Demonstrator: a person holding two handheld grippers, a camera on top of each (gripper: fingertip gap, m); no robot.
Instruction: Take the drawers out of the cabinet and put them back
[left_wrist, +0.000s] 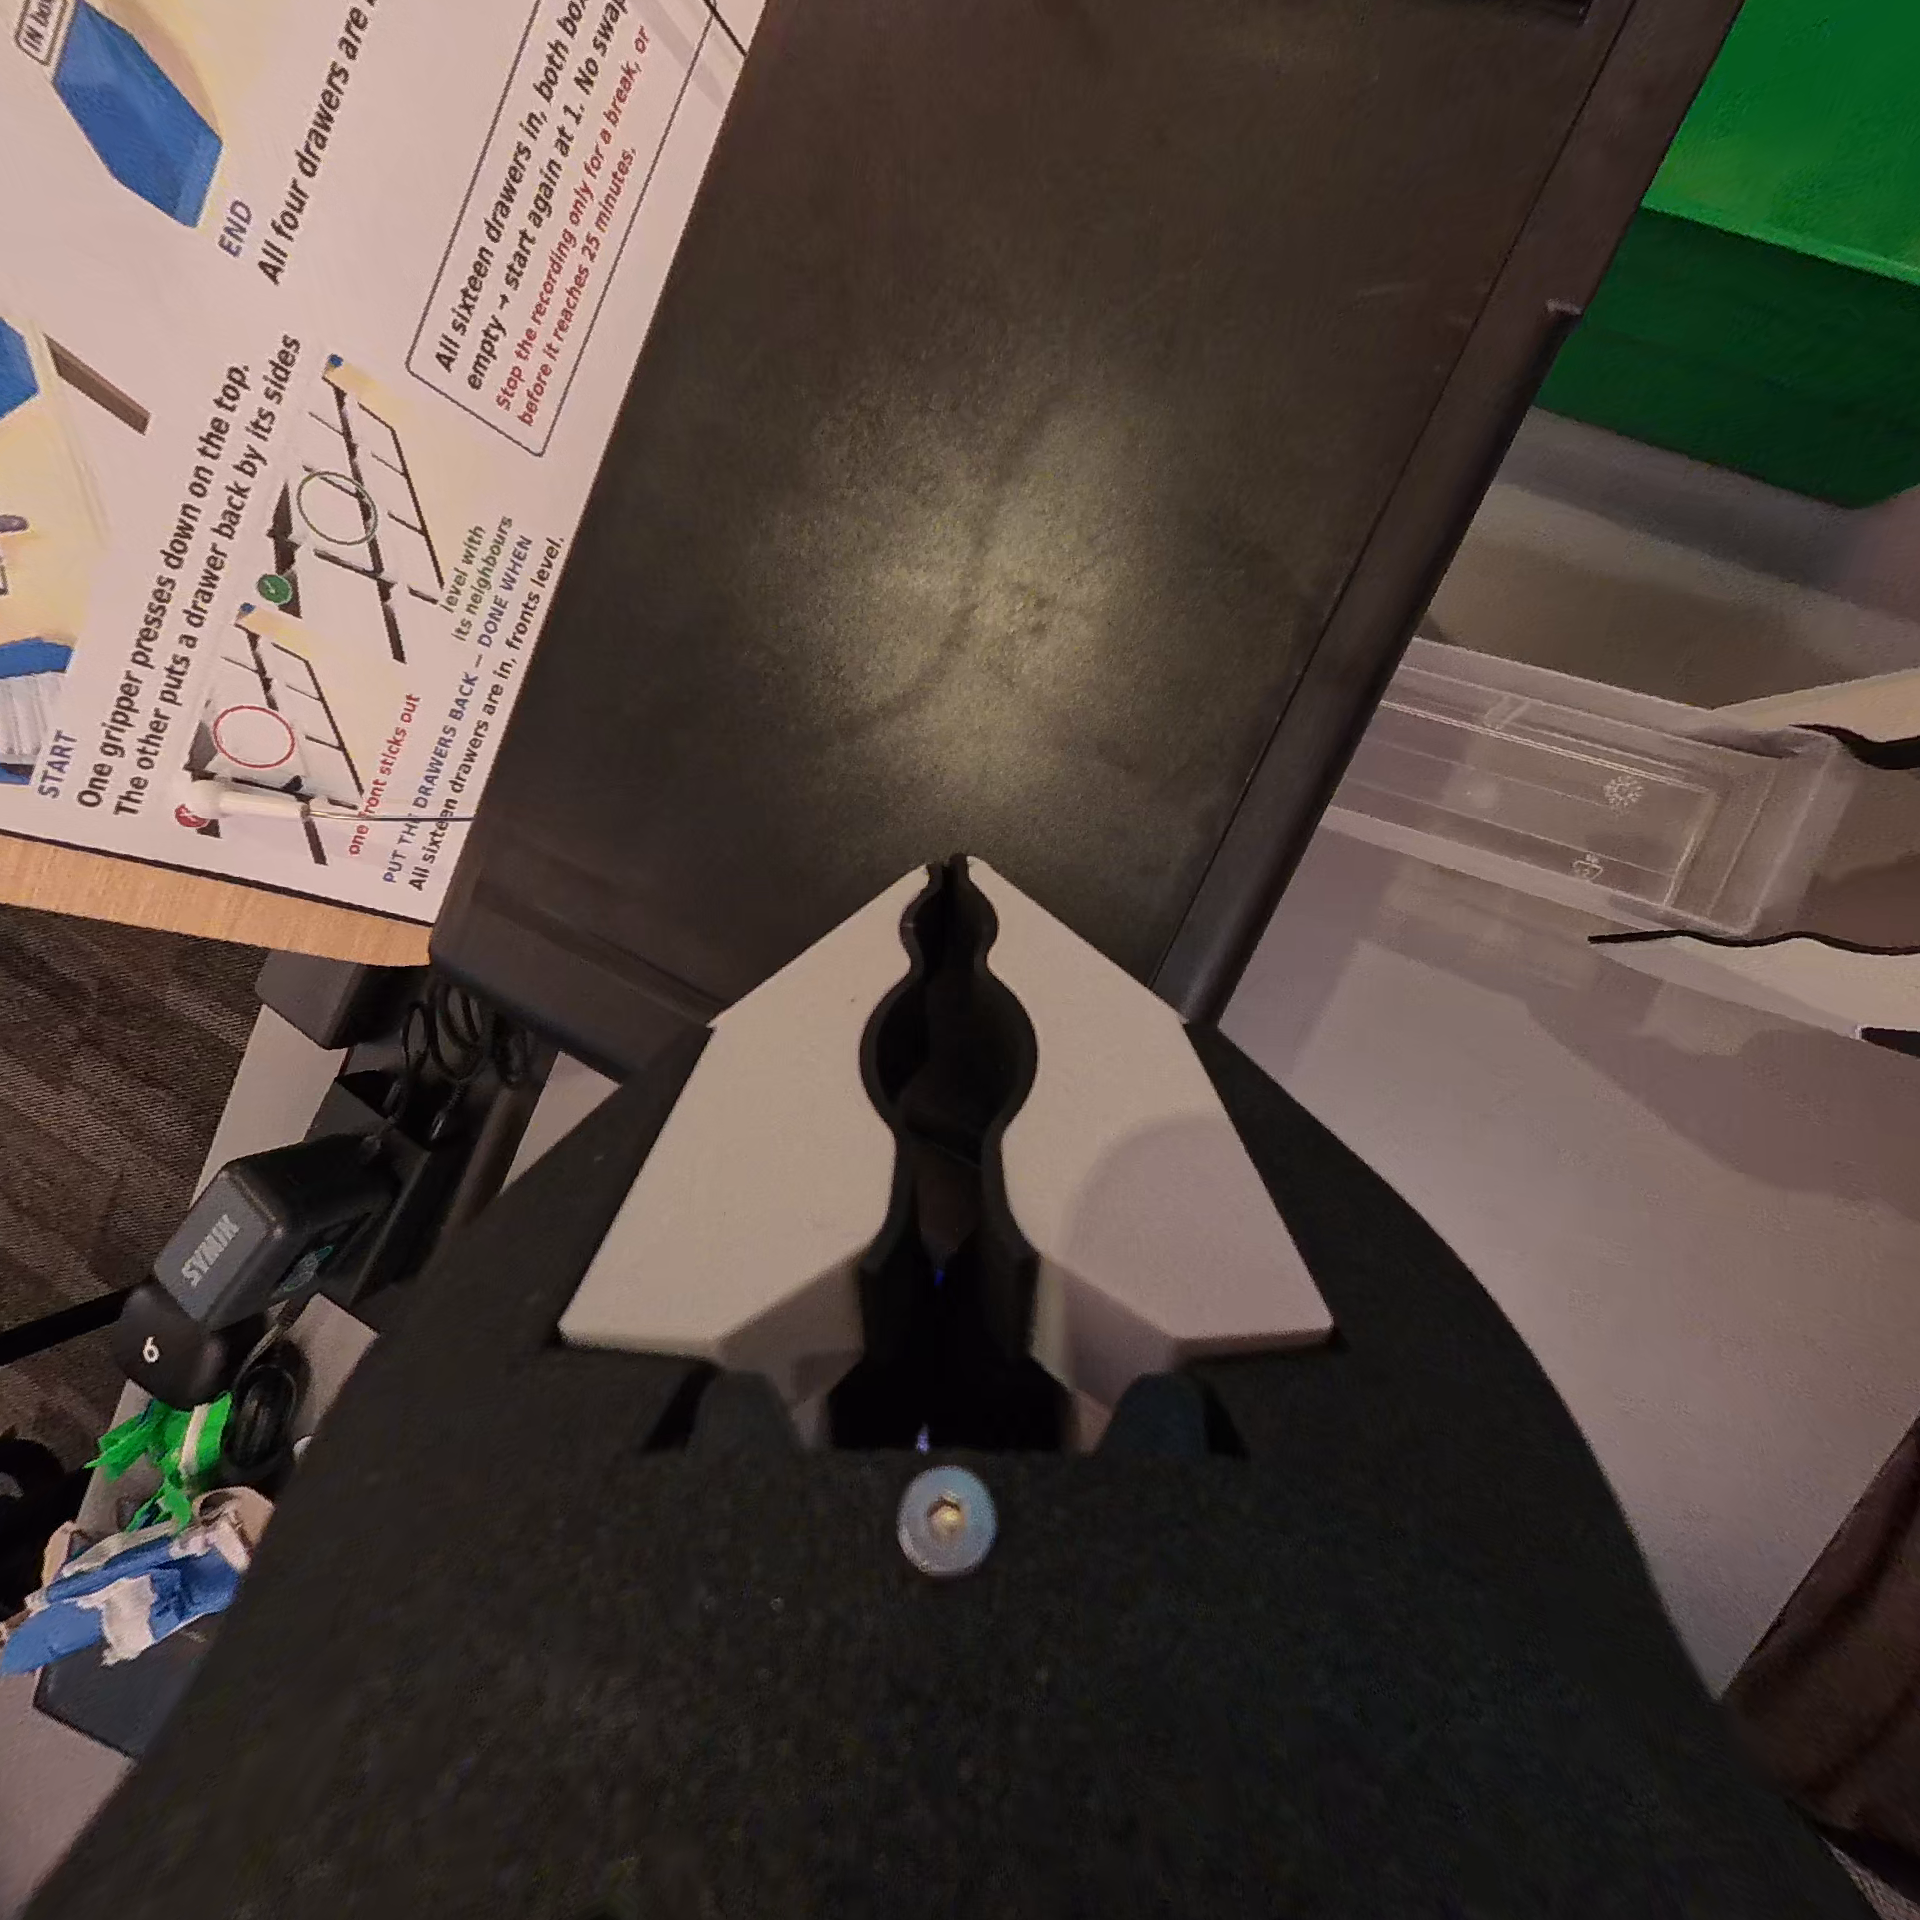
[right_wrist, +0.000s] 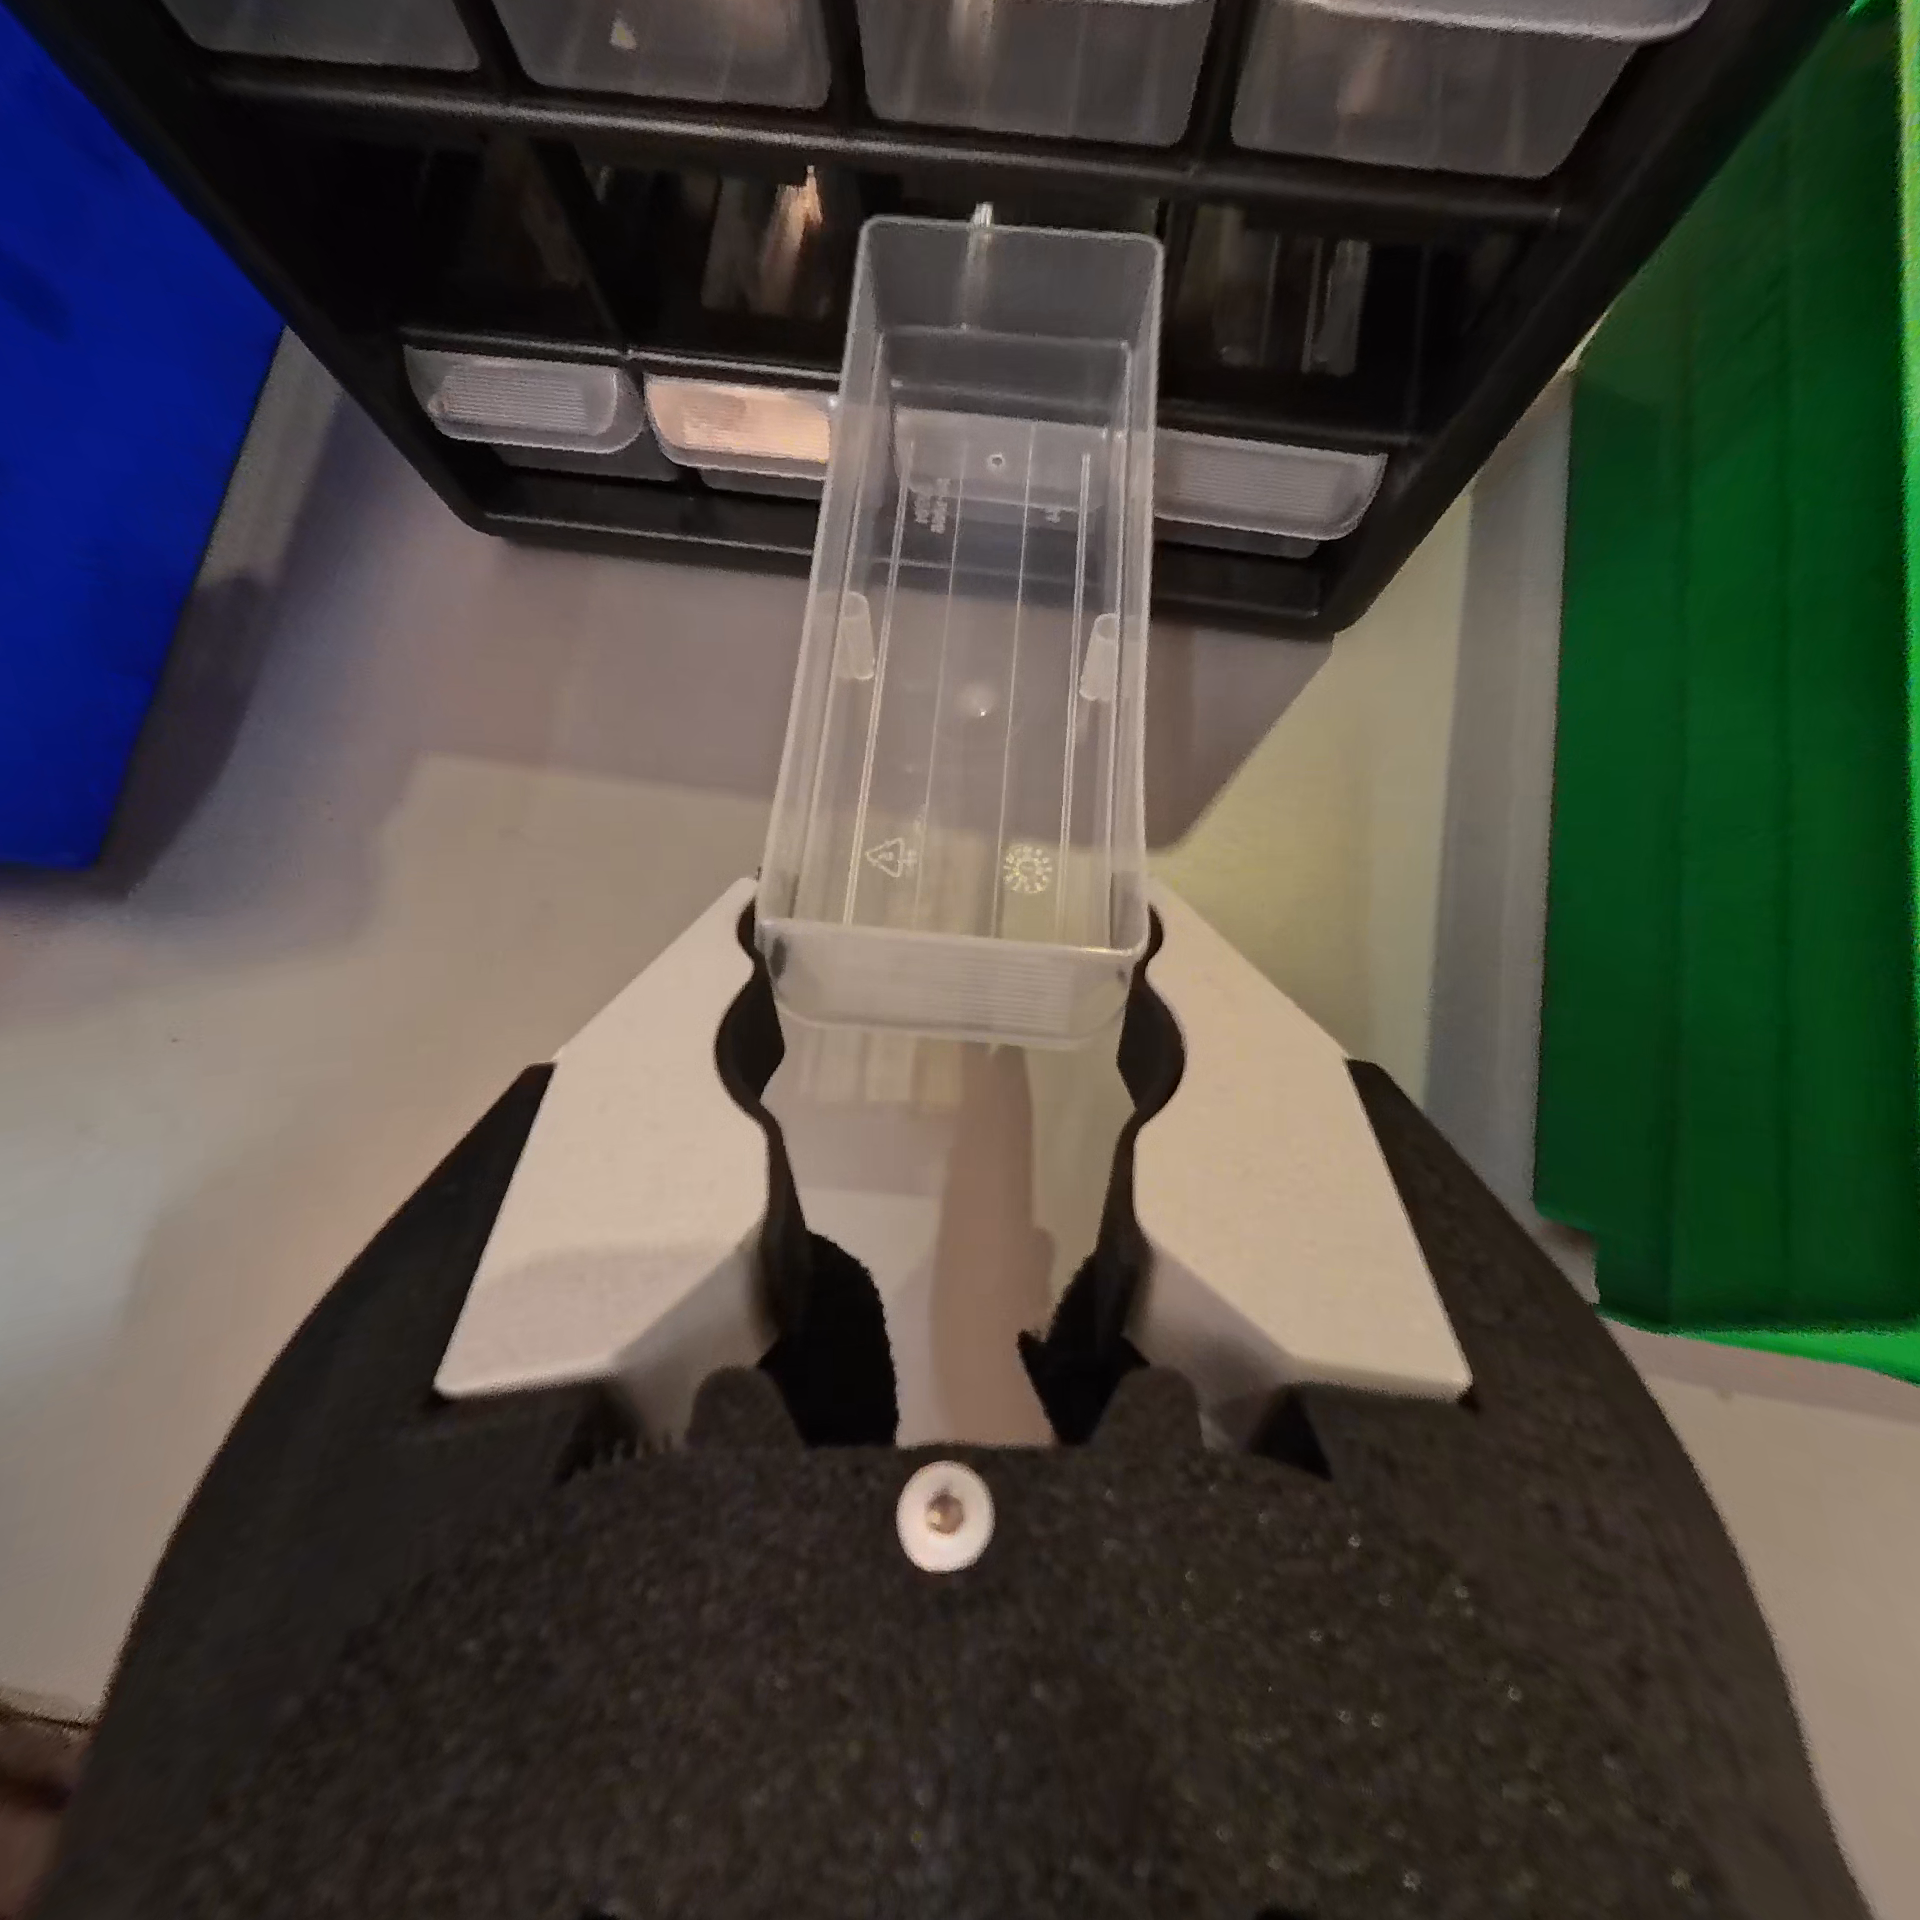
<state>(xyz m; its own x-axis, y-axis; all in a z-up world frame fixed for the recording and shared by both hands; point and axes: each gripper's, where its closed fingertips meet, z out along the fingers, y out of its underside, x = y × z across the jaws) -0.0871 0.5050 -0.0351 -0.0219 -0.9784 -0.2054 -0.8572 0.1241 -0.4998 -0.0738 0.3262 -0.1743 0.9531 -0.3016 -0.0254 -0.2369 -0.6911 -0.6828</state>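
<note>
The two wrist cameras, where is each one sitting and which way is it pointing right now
Left wrist view: rides on the left gripper, looking along its shut fingers onto the flat black top of the cabinet, tips at that surface; an instruction sheet lies beyond.
Right wrist view: rides on the right gripper, facing the cabinet front, fingers clamping the sides of a clear drawer whose far end meets an empty slot.
Shared: the cabinet, the drawer and a green bin.
</note>
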